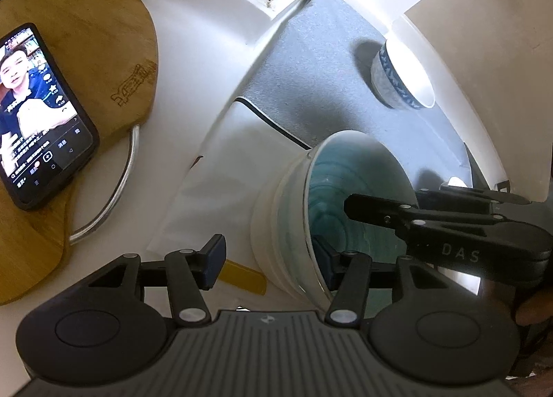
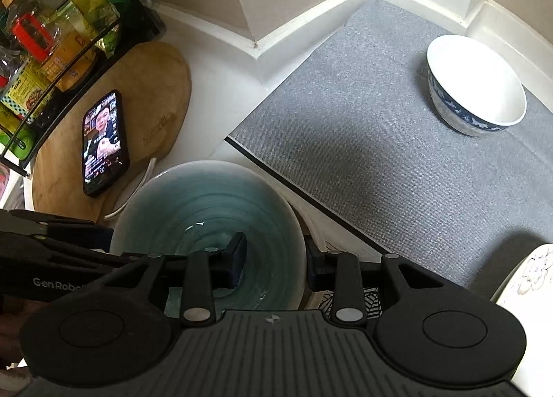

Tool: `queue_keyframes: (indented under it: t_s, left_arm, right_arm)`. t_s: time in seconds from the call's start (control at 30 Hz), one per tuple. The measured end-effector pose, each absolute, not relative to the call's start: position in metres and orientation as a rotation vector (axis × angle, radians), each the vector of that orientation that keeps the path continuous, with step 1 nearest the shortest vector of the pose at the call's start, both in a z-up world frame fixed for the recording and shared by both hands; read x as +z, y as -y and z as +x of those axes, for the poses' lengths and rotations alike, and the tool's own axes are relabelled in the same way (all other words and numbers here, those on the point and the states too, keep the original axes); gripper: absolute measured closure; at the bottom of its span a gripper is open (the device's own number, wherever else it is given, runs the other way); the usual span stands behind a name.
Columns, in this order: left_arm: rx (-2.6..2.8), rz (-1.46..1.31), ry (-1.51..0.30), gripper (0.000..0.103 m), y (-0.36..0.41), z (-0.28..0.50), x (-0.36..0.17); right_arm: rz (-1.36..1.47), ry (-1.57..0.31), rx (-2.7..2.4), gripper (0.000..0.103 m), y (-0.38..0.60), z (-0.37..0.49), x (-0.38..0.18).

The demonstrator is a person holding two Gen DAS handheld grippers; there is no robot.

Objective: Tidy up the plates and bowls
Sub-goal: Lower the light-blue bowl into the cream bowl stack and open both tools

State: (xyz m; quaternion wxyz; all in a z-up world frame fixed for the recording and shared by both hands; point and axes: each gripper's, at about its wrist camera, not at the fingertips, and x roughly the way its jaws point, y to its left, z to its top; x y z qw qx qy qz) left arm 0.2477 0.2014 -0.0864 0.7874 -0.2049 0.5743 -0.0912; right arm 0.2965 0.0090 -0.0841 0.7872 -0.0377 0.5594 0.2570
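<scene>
Right wrist view: white desk (image 2: 221, 92) ending at a wall corner, grey mat (image 2: 363, 155) spread over its right part. Round wooden board (image 2: 166, 85) at the desk's left side, under a black rack of bottles (image 2: 52, 34). Teal bowl (image 2: 207, 196) on bare desk at the near edge, between the board and the mat's black-trimmed edge. Blue-and-white bowl (image 2: 477, 85) upright near the mat's far right corner, well apart from the teal one. Phone (image 2: 103, 144) lying lit on the board. Right tongs (image 2: 276, 258) astride the teal bowl's right rim, one pad inside, one outside; cannot tell whether pinching. Left tongs (image 1: 269, 258) spread across the opposite rim, outer pad clear of the wall.
</scene>
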Motion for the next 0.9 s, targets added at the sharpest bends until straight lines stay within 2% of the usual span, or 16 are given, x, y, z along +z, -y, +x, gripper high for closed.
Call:
queue_keyframes:
  t_s: [0.2, 0.33, 0.4, 0.47, 0.67, 0.83, 0.87, 0.9]
  left_arm:
    - [-0.196, -0.438, -1.24, 0.038, -0.201, 0.249, -0.087]
    - [-0.192, -0.429, -1.239, 0.037, -0.199, 0.25, -0.088]
    - [-0.183, -0.413, -1.245, 0.037, -0.197, 0.25, -0.089]
    - [-0.181, -0.407, -1.25, 0.034, -0.196, 0.25, -0.092]
    - [-0.185, -0.394, -1.257, 0.034, -0.191, 0.252, -0.094]
    - [-0.196, -0.394, -1.245, 0.032, -0.186, 0.254, -0.092]
    - [-0.199, -0.393, -1.241, 0.03, -0.185, 0.255, -0.091]
    - [-0.201, -0.39, -1.237, 0.028, -0.184, 0.254, -0.091]
  right_arm:
    - [0.041, -1.203, 0.582, 0.066, 0.008, 0.301, -0.084]
    - [0.195, -1.243, 0.607, 0.061, 0.028, 0.311, -0.087]
    - [0.261, -1.237, 0.614, 0.058, 0.038, 0.314, -0.086]
    - [0.326, -1.205, 0.6, 0.044, 0.049, 0.317, -0.083]
    - [0.205, -1.173, 0.562, 0.036, 0.053, 0.315, -0.076]
    - [0.09, -1.183, 0.557, 0.036, 0.04, 0.31, -0.087]
    - [0.076, -1.184, 0.53, 0.039, 0.038, 0.31, -0.091]
    - [0.072, -1.192, 0.504, 0.05, 0.038, 0.311, -0.095]
